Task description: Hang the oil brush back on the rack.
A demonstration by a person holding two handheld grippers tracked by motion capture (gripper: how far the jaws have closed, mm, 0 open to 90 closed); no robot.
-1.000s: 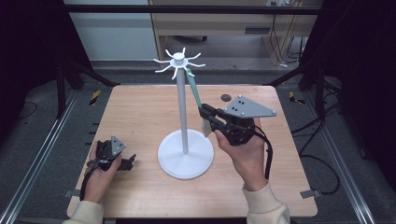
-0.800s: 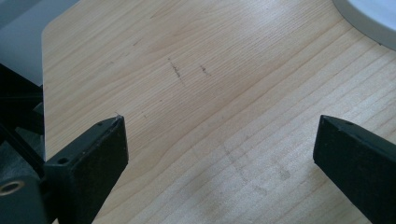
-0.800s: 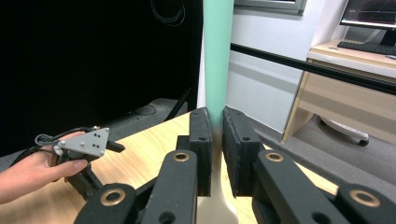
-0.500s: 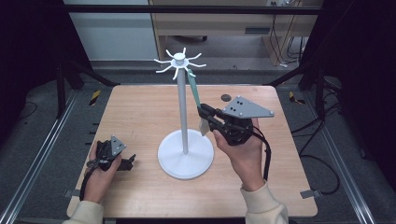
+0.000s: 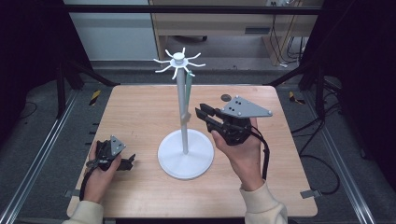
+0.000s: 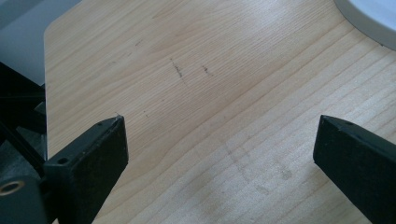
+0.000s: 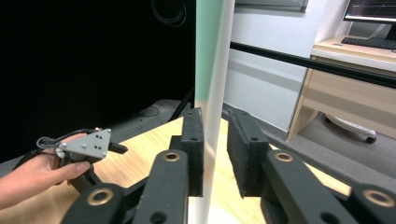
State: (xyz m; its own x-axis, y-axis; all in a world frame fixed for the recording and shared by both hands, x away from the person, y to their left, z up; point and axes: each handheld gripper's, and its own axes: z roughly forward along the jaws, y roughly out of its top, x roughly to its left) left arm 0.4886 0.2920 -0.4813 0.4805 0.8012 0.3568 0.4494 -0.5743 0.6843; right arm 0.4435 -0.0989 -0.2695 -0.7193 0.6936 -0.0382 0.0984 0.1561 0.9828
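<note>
A white stand with a round base (image 5: 185, 156) and a crown of hooks (image 5: 177, 59) rises from the middle of the wooden table (image 5: 140, 112). From one hook hangs a green strip (image 5: 188, 86) with a pale lower end. My right gripper (image 5: 200, 113), held level in the right hand, has that lower end between its jaws. In the right gripper view the strip (image 7: 210, 70) runs down between the pads of my right gripper (image 7: 215, 126). The jaws have just been opening, and a gap shows beside the strip. My left gripper (image 5: 130, 161) rests on the table at the front left, open and empty (image 6: 219, 144).
A small dark round object (image 5: 226, 97) lies on the table behind the right gripper. The stand's base rim (image 6: 369, 18) shows at the top right of the left gripper view. A wooden desk (image 5: 224, 23) stands beyond the table.
The right gripper's jaws have parted a little around the strip's lower end. Both hands have stayed where they were.
</note>
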